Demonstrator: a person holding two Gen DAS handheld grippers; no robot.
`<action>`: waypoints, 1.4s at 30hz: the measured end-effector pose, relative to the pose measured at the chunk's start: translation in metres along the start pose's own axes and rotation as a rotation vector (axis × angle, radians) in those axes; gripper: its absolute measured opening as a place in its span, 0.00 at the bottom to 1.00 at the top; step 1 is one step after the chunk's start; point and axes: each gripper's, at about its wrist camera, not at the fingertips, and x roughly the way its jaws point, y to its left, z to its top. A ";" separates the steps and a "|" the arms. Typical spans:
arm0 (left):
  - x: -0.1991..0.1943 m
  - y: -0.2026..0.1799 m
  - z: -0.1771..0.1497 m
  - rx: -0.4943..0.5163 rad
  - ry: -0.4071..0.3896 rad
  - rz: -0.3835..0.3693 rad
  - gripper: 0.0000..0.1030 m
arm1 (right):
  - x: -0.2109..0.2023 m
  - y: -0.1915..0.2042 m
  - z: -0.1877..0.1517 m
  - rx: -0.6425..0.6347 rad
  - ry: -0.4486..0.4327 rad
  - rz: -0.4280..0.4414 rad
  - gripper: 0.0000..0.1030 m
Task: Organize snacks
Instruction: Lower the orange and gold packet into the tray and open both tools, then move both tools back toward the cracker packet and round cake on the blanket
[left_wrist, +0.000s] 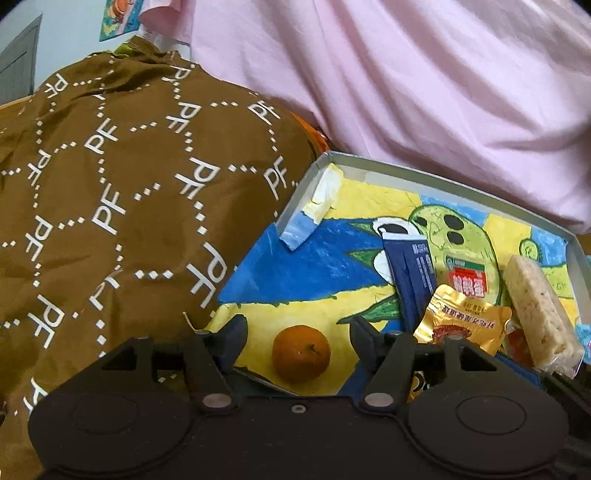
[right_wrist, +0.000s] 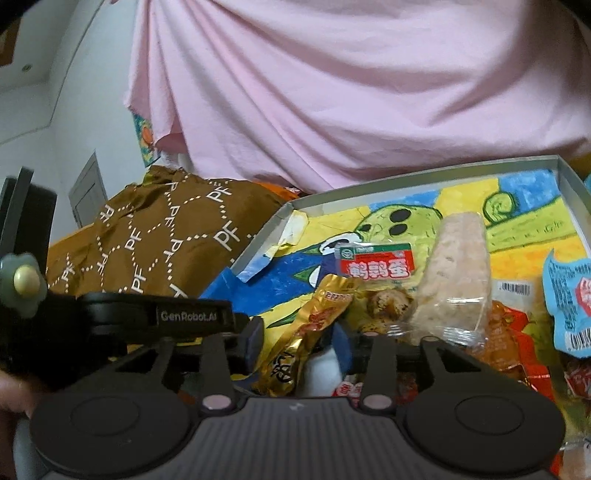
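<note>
Left tool (left_wrist: 297, 334) stands half open, gripping nothing, an orange (left_wrist: 301, 353) loose between its fingers near the tray's (left_wrist: 424, 170) front edge; right tool (right_wrist: 308, 341) gapes over gold packet (right_wrist: 295, 339), unclamped.

In the left wrist view, the shallow box (left_wrist: 436, 177) has open painted floor across its centre and left; only a small orange (left_wrist: 301, 352) sits there, at lower centre. Packets (left_wrist: 461, 321) and a pale bar (left_wrist: 537, 314) crowd the right side. A brown patterned bag (left_wrist: 122, 184) bulks against the box's left wall. Pink cloth (left_wrist: 406, 81) hangs close over the far rim, closing the upper frame.
</note>
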 end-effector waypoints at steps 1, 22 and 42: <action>-0.001 0.001 0.001 -0.004 -0.003 0.002 0.66 | -0.001 0.002 0.000 -0.011 -0.001 -0.002 0.51; -0.085 0.015 0.014 0.047 -0.146 0.065 0.99 | -0.055 0.065 0.000 -0.266 -0.119 -0.105 0.95; -0.166 0.080 -0.015 0.006 -0.136 0.099 0.99 | -0.121 0.094 -0.029 -0.231 -0.109 -0.123 1.00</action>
